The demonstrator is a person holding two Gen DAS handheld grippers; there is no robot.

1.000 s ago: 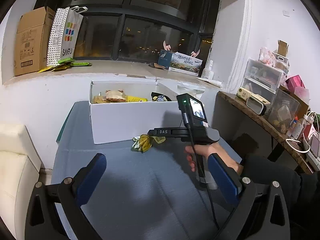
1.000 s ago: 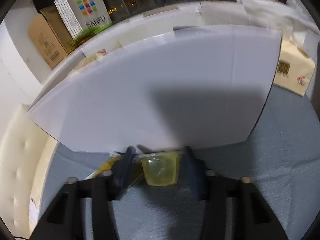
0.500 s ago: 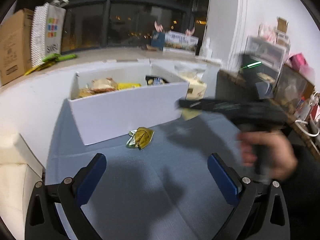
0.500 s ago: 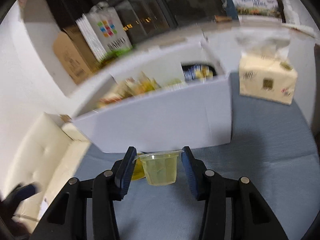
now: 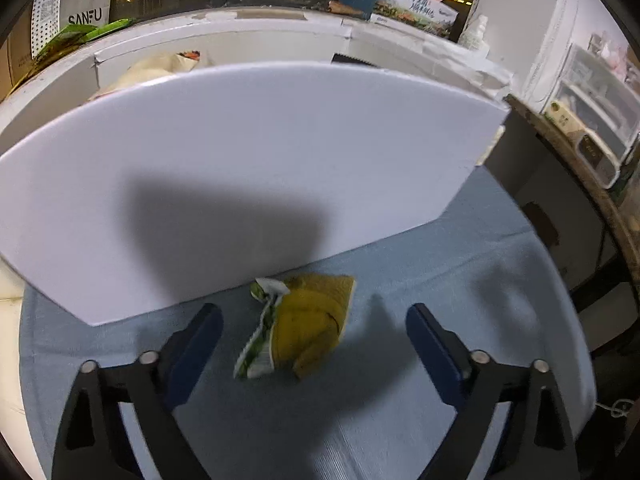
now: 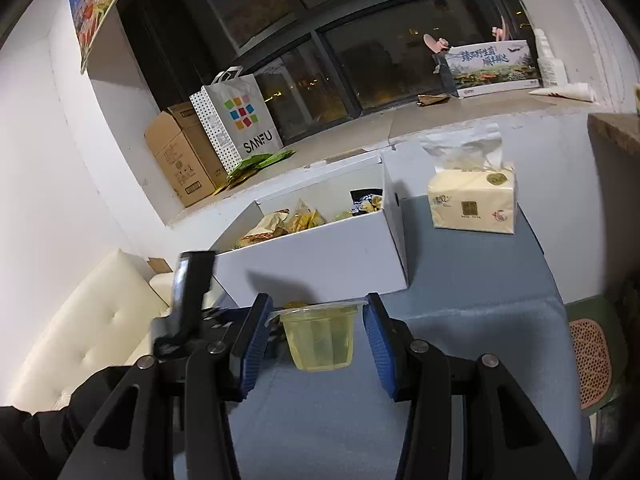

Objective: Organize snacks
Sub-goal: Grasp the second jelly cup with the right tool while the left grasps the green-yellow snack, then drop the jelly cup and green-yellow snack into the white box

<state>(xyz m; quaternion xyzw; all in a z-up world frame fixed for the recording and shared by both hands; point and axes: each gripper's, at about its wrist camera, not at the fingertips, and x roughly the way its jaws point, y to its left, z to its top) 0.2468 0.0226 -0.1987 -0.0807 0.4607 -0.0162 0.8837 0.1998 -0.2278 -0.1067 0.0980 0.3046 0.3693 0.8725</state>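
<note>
**Yellow jelly cup clamped in the right claw, green-and-yellow packet between the closing left claw**

Blue-grey cloth covers the table (image 5: 460,264), and a white cardboard box (image 5: 248,184) is set on it, filled with assorted snack packets (image 6: 280,224). In the right wrist view, a clear plastic cup of yellow jelly (image 6: 319,338) is seen clamped at its rim between the blue pads of the right claw (image 6: 318,334) and is held upright, clear of the cloth, in front of the box's near wall. The cup is sealed by a film lid.

In the left wrist view, a crumpled yellow and green snack packet (image 5: 304,330) is seen lying on the cloth just before the box's near wall. The left claw (image 5: 312,344) is pointed down at it, with one pad on either side; its jaws are closing, but the packet is not yet touched by either pad, and a gap is left on both sides.

To the right of the box, a pack of tissues (image 6: 472,204) is placed on the table. On the window ledge behind, a brown carton (image 6: 180,160) and a white shopping bag (image 6: 240,120) marked SANFU are stood side by side. A dark sleeve (image 6: 60,420) is visible at the lower left of the right wrist view.
</note>
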